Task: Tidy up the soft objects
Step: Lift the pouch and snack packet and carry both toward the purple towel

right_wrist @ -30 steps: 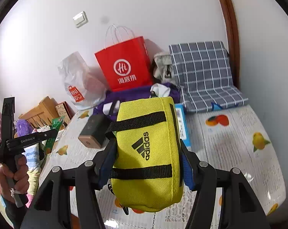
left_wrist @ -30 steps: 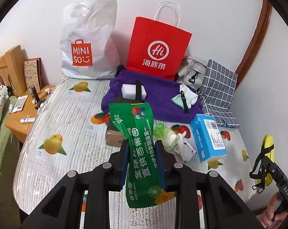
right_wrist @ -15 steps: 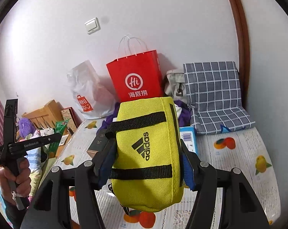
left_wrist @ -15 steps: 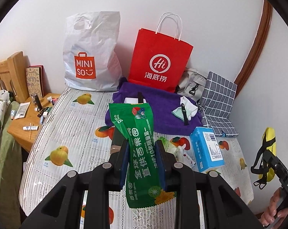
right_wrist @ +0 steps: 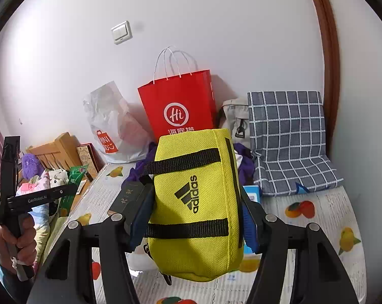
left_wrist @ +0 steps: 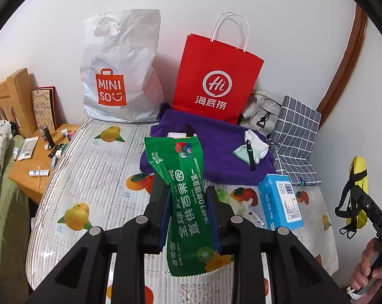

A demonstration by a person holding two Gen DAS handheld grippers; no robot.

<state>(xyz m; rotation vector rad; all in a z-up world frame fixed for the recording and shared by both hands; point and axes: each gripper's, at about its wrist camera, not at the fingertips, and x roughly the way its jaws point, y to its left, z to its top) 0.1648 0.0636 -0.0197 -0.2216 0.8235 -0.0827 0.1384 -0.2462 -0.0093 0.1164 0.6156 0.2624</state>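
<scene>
My left gripper (left_wrist: pixel 188 195) is shut on a green wet-wipes pack (left_wrist: pixel 184 190) and holds it up above the fruit-print mat (left_wrist: pixel 94 177). My right gripper (right_wrist: pixel 196 202) is shut on a yellow Adidas pouch (right_wrist: pixel 198 202) with black straps, also held in the air; the pouch also shows at the right edge of the left wrist view (left_wrist: pixel 358 177). A red paper bag (left_wrist: pixel 213 81) and a white Miniso plastic bag (left_wrist: pixel 117 71) stand against the wall. A purple towel (left_wrist: pixel 216 152) lies in front of them with white socks (left_wrist: pixel 256 144) on it.
A blue tissue pack (left_wrist: pixel 279 202) lies on the mat at the right. A checked grey cushion (right_wrist: pixel 287 136) and a grey bag (left_wrist: pixel 261 109) lean in the corner. A wooden bedside stand (left_wrist: pixel 38 159) with small items is at the left. A dark box (right_wrist: pixel 130 197) lies behind the pouch.
Both grippers have risen and drawn back from the wall, each keeping its hold. The bags and the mat sit lower and farther in both views.
</scene>
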